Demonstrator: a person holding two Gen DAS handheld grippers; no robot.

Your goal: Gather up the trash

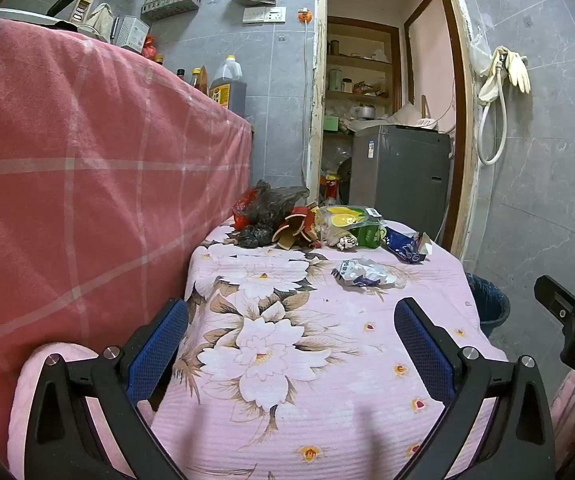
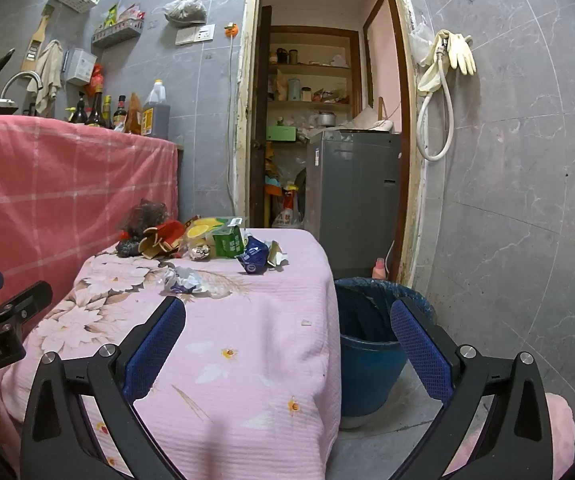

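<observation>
Grey tiled walls (image 2: 507, 160) are enclosing the room, and a doorway at the back is opening onto shelves and a grey washing machine (image 2: 353, 196). Along the left side a counter draped in a pink checked cloth (image 1: 87, 168) is carrying bottles (image 2: 99, 110) and a big oil jug (image 1: 227, 88). In front, a surface under a pink flowered cloth (image 1: 287, 360) is taking up the middle of both views. On the floor just beside its right edge a blue bin (image 2: 371, 352) lined with a dark bag is standing upright with its mouth open.

At the far end of the surface a heap of trash is lying: a dark plastic bag (image 1: 271, 204) on the left, brown cardboard pieces (image 1: 291, 234) beside it, a lemon-printed packet (image 1: 347, 216) lying crosswise over a green carton (image 2: 227, 242), and a crumpled blue wrapper (image 1: 405, 246) at the right end. Nearer the camera, apart from the heap, a crumpled white and blue wrapper (image 1: 367, 272) is lying flat with its long side running left to right.

Both the left gripper (image 1: 291, 356) and the right gripper (image 2: 287, 348) are hovering over the near end, their blue-padded fingers (image 1: 159, 352) spread wide and gripping nothing, with clear cloth between them and the trash.
</observation>
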